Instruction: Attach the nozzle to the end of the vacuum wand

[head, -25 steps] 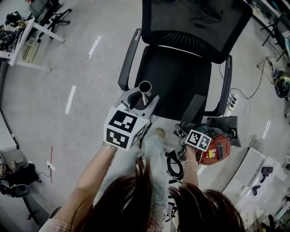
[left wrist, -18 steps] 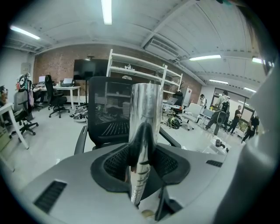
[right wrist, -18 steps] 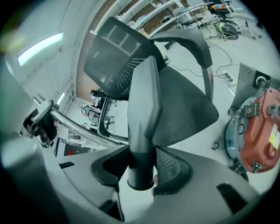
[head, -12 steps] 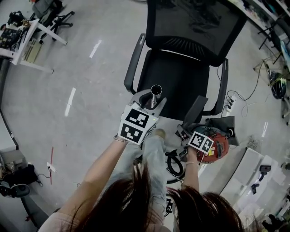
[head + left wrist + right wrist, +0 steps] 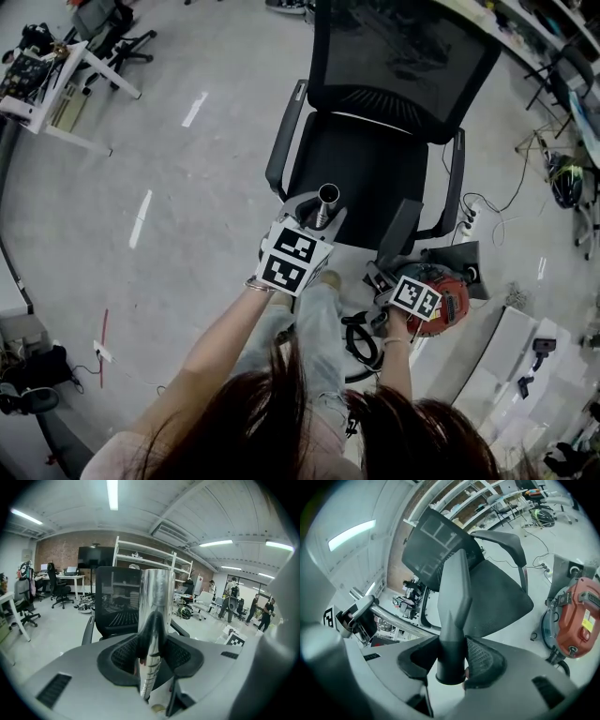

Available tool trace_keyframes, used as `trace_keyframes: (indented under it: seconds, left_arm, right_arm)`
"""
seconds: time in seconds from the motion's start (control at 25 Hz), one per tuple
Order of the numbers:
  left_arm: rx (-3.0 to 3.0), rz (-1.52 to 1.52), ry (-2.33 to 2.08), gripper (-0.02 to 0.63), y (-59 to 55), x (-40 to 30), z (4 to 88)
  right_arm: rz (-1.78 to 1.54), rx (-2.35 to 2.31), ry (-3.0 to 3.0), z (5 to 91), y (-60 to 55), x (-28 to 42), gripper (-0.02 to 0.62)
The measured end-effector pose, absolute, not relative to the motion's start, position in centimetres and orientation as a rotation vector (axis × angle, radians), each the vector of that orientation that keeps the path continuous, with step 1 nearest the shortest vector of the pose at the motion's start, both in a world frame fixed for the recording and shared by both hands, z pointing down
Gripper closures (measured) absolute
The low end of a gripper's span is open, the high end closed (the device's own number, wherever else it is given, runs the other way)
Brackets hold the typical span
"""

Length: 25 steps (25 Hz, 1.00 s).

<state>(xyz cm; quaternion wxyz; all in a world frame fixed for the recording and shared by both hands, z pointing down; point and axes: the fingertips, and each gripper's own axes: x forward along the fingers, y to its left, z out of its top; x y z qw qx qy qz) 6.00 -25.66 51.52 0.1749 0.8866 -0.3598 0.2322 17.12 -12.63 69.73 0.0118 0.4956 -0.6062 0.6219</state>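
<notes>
In the head view my left gripper (image 5: 317, 217) is shut on the chrome vacuum wand (image 5: 326, 199), whose open round end points up toward me. The left gripper view shows the wand (image 5: 156, 602) upright between the pads. My right gripper (image 5: 386, 270) is shut on the dark grey crevice nozzle (image 5: 401, 230), which slants up and right over the chair seat. In the right gripper view the nozzle (image 5: 453, 592) stands clamped at its round collar, and the wand (image 5: 391, 617) crosses at the left. Nozzle and wand are apart.
A black mesh office chair (image 5: 375, 150) stands right behind both grippers. The red vacuum body (image 5: 450, 298) sits on the floor at the right, with a black hose coil (image 5: 361, 339) beside my legs. Cables and a power strip (image 5: 480, 208) lie at the right; a desk (image 5: 52, 84) is far left.
My left gripper has carried the wand to the right, closer to the right gripper. The right gripper still holds the nozzle and has risen a little.
</notes>
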Motion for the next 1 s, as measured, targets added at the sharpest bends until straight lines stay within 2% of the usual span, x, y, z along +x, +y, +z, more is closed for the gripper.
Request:
trace_keyframes:
  seconds: [1.0]
  left_arm:
    - [2.638,0.637,-0.877,0.453,-16.8,2.5,48.3]
  right_arm:
    - [1.793,1.753,-2.182,58.4,-7.6,9.6,0.416]
